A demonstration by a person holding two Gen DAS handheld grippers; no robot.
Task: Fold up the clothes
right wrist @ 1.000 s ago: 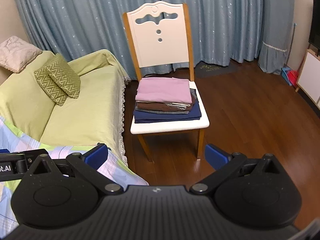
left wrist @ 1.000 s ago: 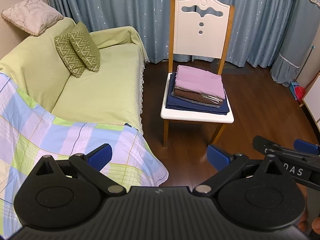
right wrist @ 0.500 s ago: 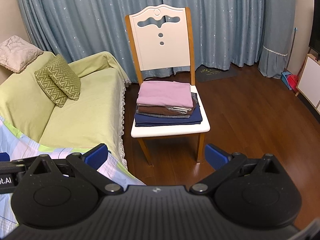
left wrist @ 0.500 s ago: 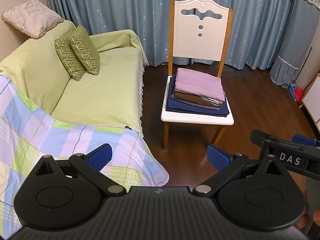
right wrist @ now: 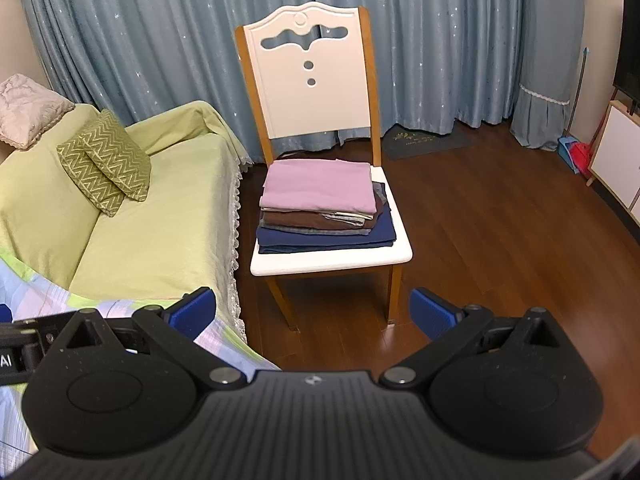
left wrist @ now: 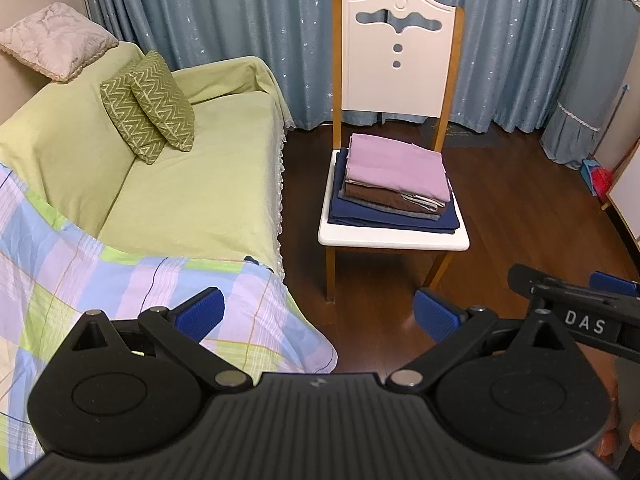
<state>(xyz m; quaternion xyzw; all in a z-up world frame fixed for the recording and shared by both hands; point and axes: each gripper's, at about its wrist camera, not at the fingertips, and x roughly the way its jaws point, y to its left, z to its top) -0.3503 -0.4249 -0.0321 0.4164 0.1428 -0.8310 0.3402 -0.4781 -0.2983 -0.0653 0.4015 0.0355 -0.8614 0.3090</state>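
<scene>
Only the right view shows the television (right wrist: 629, 32); each hand-held gripper (left wrist: 318, 314) (right wrist: 312, 310) gapes wide, holding nothing.

folded stack (left wrist: 394, 184) on chair (left wrist: 392, 238), sofa (left wrist: 192, 184) left.

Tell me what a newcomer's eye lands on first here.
The white chair before the blue curtains, bearing a neat stack of folded clothes topped in lilac. Left of it, the green-covered sofa with a checked sheet over its near end. Both sets of jaws stand open, holding nothing.
</scene>
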